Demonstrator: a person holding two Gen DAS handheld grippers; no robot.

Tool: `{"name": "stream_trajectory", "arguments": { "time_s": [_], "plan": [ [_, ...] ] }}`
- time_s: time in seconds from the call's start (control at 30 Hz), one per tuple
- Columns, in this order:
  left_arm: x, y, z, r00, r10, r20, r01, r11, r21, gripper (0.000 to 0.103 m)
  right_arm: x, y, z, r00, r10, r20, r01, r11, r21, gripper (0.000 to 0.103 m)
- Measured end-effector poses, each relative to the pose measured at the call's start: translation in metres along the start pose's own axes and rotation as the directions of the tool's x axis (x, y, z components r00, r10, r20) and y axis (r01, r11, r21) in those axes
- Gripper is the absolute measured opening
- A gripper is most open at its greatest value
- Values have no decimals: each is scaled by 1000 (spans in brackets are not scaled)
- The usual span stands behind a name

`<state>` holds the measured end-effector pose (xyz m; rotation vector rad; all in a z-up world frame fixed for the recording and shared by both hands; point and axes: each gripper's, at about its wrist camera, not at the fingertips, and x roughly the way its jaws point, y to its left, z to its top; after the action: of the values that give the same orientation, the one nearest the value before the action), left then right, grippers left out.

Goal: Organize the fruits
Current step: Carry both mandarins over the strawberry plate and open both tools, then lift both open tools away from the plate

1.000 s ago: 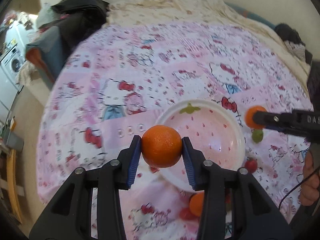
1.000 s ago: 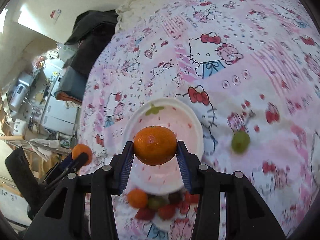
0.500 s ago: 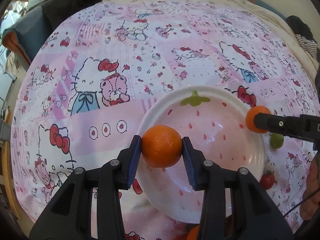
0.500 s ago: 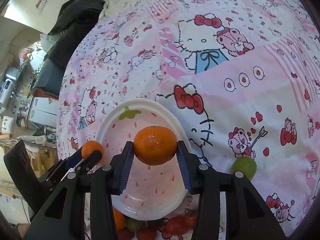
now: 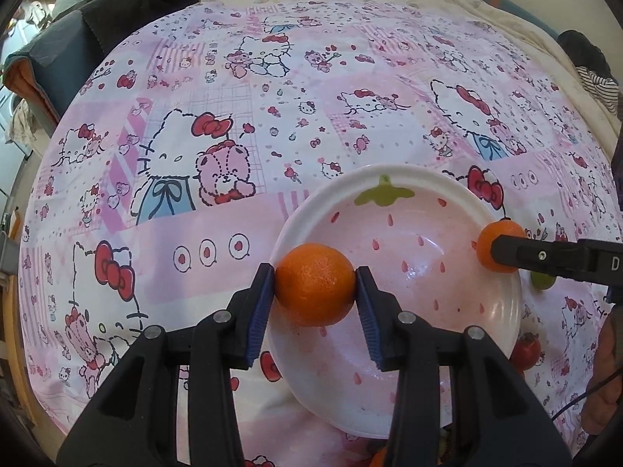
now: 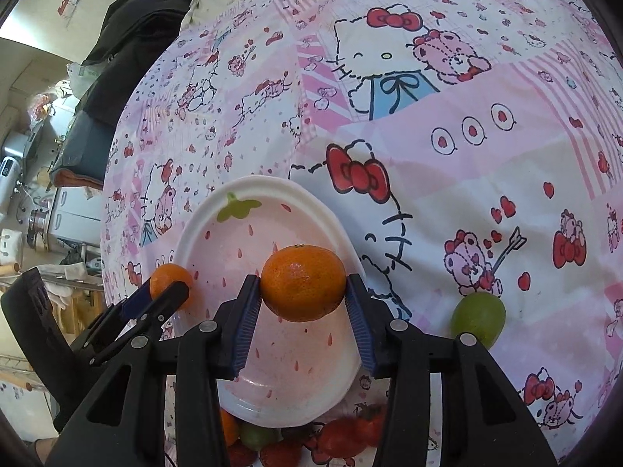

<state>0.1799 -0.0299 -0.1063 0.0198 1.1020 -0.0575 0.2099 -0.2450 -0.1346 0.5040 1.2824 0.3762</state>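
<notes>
Both grippers are pinching a mandarin each over the strawberry-print plate [image 6: 350, 249]. The left gripper [image 5: 315, 295] holds its mandarin [image 5: 314, 288] at frame center, over the plate's left rim; the right gripper [image 6: 303, 292] holds its mandarin [image 6: 303, 282] mid-frame. Risk: dropping from height on that soft bedsheet [image 5: 218, 124], the fruit could bounce out, roll off, or tip the plate. A green grape [image 6: 478, 317] sits lower right.

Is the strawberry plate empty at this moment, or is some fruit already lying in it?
Empty. The plate shows only its bare pink inside. Both oranges are clamped in the left gripper and right gripper above it.
</notes>
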Motion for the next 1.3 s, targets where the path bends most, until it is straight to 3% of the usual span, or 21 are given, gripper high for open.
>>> {"name": "stream_trajectory", "arguments": {
  "time_s": [0.07,0.17,0.23,0.27,0.33,0.8,1.3],
  "plan": [
    [-2,-1,0,1000,-2,9,2,1000,7,43,1,1,0,1000,4,-2,-4,1000,1,48],
    [-9,-3,1,999,3,47,-4,1000,14,70,0,2,1,1000,27,7,-27,1000,9,52],
    [-13,-4,2,998,9,68,-11,1000,17,84,-4,3,2,998,50,26,-51,999,15,64],
    [-15,-4,3,997,9,73,-11,1000,18,86,-8,5,3,998,57,35,-57,998,14,68],
    [-18,-4,3,996,8,86,-9,1000,15,86,-15,9,4,996,70,62,-70,998,2,79],
    [-37,7,6,990,20,143,-13,999,-48,86,-37,24,6,992,53,112,-46,997,-64,80],
    [-94,20,-11,975,73,211,-54,994,-95,86,-104,30,-16,976,17,219,8,993,-114,80]
  ]
}}
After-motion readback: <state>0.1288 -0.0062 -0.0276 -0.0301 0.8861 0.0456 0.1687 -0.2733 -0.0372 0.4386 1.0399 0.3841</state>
